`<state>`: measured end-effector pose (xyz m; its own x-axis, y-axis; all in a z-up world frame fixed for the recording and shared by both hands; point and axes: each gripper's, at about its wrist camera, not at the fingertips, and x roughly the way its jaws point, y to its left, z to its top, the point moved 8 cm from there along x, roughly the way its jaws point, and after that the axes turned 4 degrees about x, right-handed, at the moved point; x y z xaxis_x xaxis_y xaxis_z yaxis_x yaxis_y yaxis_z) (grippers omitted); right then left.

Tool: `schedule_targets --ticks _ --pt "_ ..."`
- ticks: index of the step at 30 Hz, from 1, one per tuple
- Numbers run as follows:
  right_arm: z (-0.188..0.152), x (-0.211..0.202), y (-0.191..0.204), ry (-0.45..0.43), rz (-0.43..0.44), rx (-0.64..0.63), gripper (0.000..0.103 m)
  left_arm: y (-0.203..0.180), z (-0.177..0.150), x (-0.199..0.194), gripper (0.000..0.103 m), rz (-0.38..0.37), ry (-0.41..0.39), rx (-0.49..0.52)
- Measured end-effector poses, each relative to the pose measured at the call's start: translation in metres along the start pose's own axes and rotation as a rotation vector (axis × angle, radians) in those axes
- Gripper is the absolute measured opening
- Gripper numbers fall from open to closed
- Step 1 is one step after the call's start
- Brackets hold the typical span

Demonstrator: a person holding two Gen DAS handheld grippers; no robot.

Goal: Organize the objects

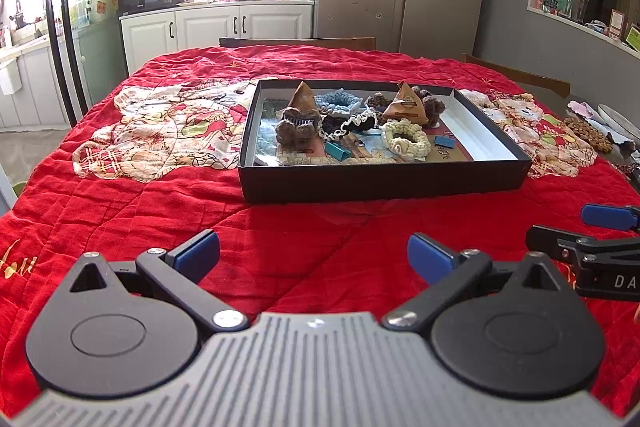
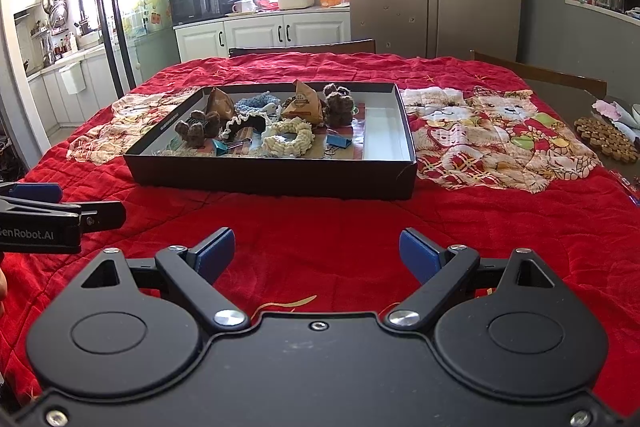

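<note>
A shallow black box [image 1: 380,181] [image 2: 276,177] stands on the red quilt in the middle of the table. It holds knitted scrunchies, among them a cream one [image 1: 406,139] [image 2: 290,138], brown knitted hair clips [image 1: 296,131] [image 2: 339,105], two brown pyramid packets [image 1: 408,105] [image 2: 302,103] and blue binder clips [image 1: 338,151] [image 2: 338,141]. My left gripper [image 1: 314,255] is open and empty, well short of the box. My right gripper [image 2: 316,253] is open and empty, also short of the box. Each gripper shows at the edge of the other's view.
A red quilt with a bear print [image 1: 160,131] [image 2: 492,135] covers the table. A brown beaded mat [image 2: 606,139] and plates lie at the right edge. Chair backs [image 2: 304,47] stand behind the table. Kitchen cabinets and a fridge are beyond.
</note>
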<state>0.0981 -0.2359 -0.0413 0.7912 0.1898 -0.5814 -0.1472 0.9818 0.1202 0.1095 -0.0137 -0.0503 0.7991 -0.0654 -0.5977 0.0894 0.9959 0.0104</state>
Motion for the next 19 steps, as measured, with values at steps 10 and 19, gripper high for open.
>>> schedule_targets --ticks 10,19 --pt "-0.0008 0.0008 -0.0003 0.001 0.0 0.002 0.089 0.0 0.001 -0.0003 0.103 -0.008 0.003 -0.001" --pt "-0.0016 0.0019 -0.0008 0.003 -0.001 0.004 0.089 -0.0004 0.0017 -0.0003 0.103 -0.01 -0.01 -0.003"
